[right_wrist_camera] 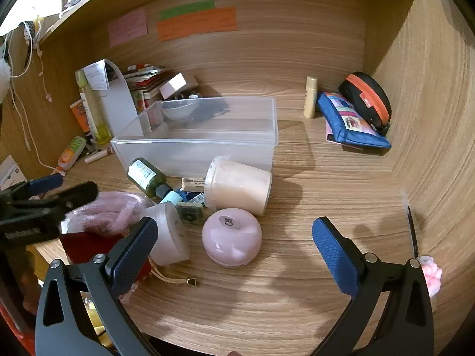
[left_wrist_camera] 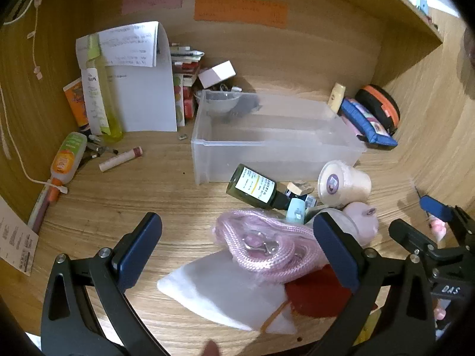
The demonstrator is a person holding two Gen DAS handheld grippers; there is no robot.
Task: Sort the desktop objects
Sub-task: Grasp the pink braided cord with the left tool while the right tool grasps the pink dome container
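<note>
A clear plastic bin (left_wrist_camera: 276, 145) stands on the wooden desk, also in the right wrist view (right_wrist_camera: 196, 142). In front of it lies a pile: a dark green bottle (left_wrist_camera: 252, 188), a cream tub on its side (right_wrist_camera: 237, 185), a pink round case (right_wrist_camera: 232, 237), a frosted jar (right_wrist_camera: 169, 234), a pink mesh pouch (left_wrist_camera: 261, 243), a white cloth bag (left_wrist_camera: 219, 293). My left gripper (left_wrist_camera: 237, 249) is open, its fingers either side of the pink pouch and above it. My right gripper (right_wrist_camera: 234, 243) is open around the pink round case, just short of it.
At the back left lean papers (left_wrist_camera: 142, 89), a yellow bottle (left_wrist_camera: 104, 95), tubes and a lip stick (left_wrist_camera: 120, 159). At the back right lie a blue pouch (right_wrist_camera: 353, 124), an orange-and-black case (right_wrist_camera: 368, 101) and a cream tube (right_wrist_camera: 310, 98). Wooden walls close in the desk.
</note>
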